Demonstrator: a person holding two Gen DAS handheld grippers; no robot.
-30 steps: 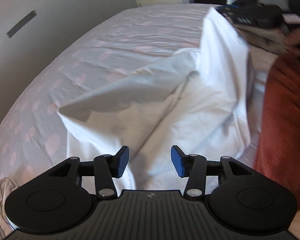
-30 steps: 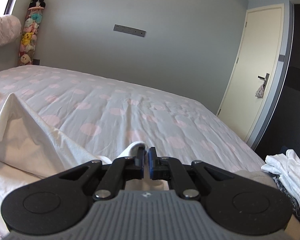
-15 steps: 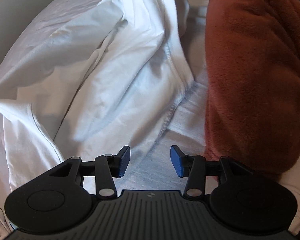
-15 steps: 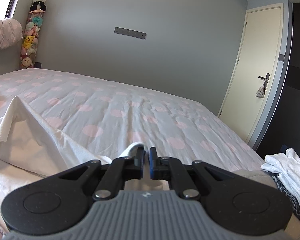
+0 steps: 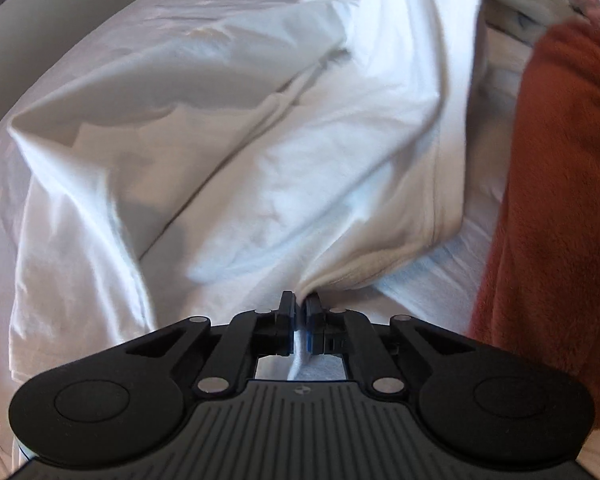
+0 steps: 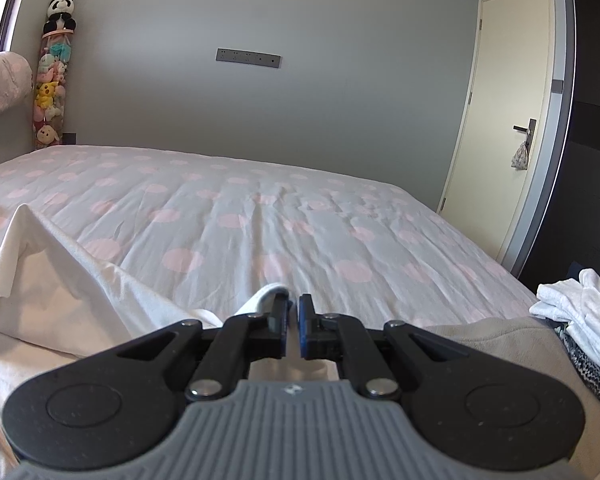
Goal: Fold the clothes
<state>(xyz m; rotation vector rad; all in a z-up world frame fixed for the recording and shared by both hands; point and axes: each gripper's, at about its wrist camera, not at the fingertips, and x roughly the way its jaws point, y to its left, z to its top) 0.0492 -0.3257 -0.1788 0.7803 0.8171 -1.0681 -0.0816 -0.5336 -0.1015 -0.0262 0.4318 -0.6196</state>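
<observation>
Both tongs, left and right, have black linkage arms with silver pivot screws and blue-faced pads; beside the left tongs shows a rust-orange fleece sleeve.

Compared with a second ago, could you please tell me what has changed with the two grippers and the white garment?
The left gripper came down and its jaws have just closed, pinching the white garment. The right gripper stayed shut on the garment's other end; the polka-dot bed is unchanged.
</observation>
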